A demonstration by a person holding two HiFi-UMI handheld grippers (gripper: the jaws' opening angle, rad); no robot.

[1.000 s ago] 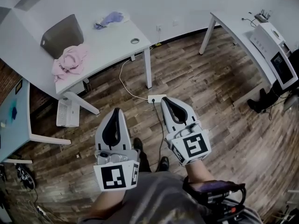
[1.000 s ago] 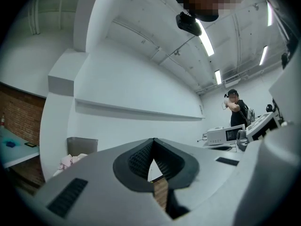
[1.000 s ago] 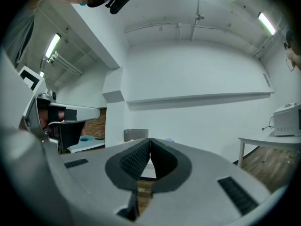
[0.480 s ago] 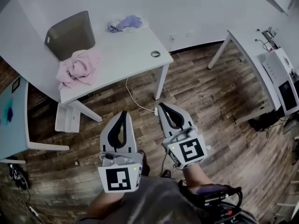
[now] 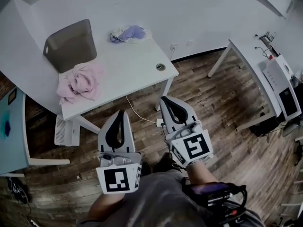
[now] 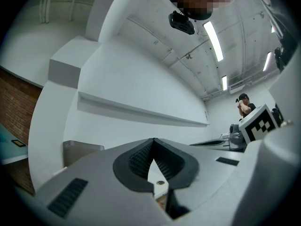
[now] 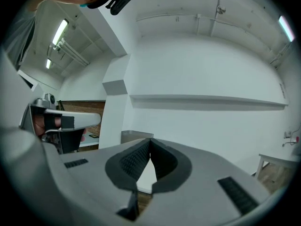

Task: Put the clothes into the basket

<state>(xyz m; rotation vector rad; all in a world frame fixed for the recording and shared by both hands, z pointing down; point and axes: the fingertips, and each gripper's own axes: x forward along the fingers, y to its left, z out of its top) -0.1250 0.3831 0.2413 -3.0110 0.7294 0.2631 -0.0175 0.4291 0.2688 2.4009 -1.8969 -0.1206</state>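
On the white table (image 5: 128, 70) a crumpled pink garment (image 5: 80, 82) lies near the front left edge. A lavender garment (image 5: 127, 33) lies at the table's back edge. The grey basket (image 5: 70, 45) stands at the back left; its rim also shows in the left gripper view (image 6: 82, 147). My left gripper (image 5: 119, 112) and right gripper (image 5: 163, 99) are held side by side over the floor, short of the table. Both are shut with nothing between the jaws (image 6: 153, 142) (image 7: 150, 141).
A roll of tape (image 5: 161, 66) lies near the table's right corner. A power strip (image 5: 160, 122) and cable lie on the wood floor under the table's edge. A second white table (image 5: 251, 60) with a machine (image 5: 284, 91) stands at right. A teal surface (image 5: 9, 126) is at left.
The person has walked toward the white table with both shut grippers. The table, garments and basket now sit nearer and more central in the head view.
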